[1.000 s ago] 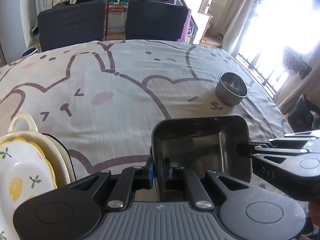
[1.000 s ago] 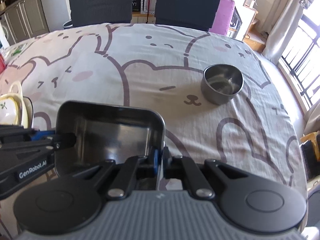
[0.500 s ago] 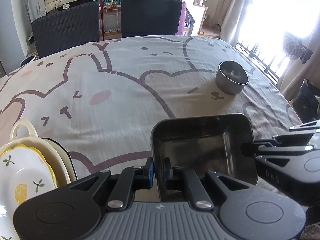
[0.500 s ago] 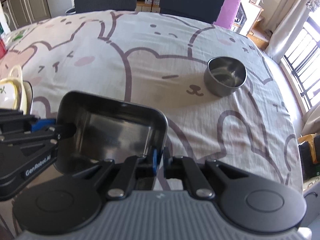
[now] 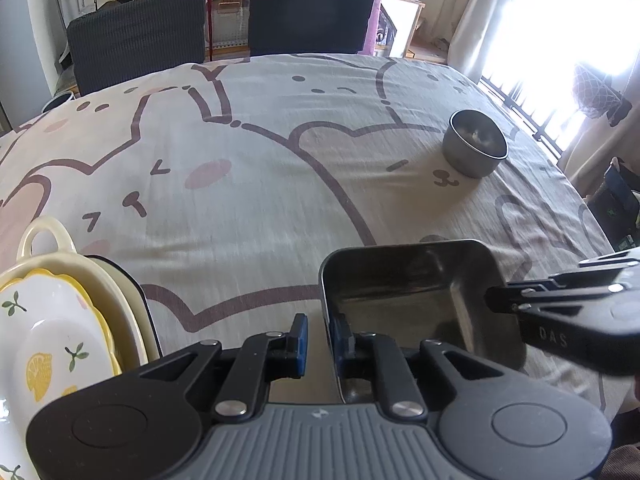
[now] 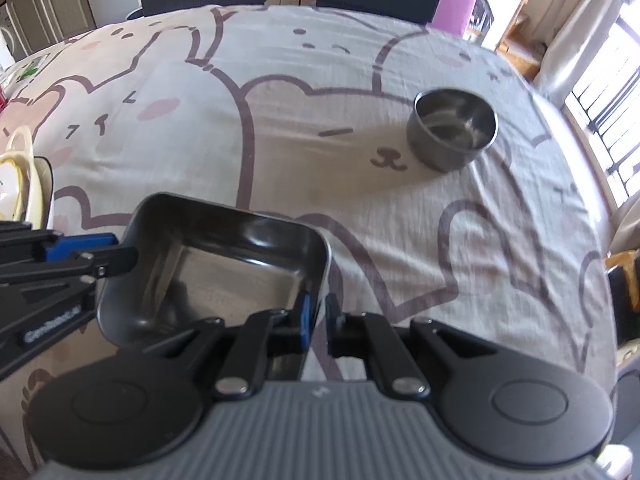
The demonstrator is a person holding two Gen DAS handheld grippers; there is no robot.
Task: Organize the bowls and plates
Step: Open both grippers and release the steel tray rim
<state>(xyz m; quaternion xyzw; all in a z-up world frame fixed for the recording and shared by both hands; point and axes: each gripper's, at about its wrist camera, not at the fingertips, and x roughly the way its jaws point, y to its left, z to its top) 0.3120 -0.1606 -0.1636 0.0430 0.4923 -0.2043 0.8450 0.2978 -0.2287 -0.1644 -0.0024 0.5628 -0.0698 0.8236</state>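
Observation:
A dark rectangular metal tray (image 5: 408, 304) sits low over the table in front of me; it also shows in the right wrist view (image 6: 224, 264). My left gripper (image 5: 318, 340) straddles the tray's left wall with its jaws slightly parted, a gap showing on the outer side. My right gripper (image 6: 316, 320) is shut on the tray's right wall. A round steel bowl (image 5: 474, 148) stands farther right on the table, also in the right wrist view (image 6: 454, 132). A stack of cream and lemon-print plates (image 5: 48, 340) lies at my left.
The table wears a bear-print cloth (image 5: 260, 184). Two dark chairs (image 5: 136, 36) stand at the far edge. A bright window with curtains (image 5: 560, 40) is on the right. A handled cream dish (image 6: 20, 160) sits at the left edge.
My left gripper's jaws have parted from the tray's left wall. Both views have shifted toward the table and the tray has tilted slightly in the right wrist view.

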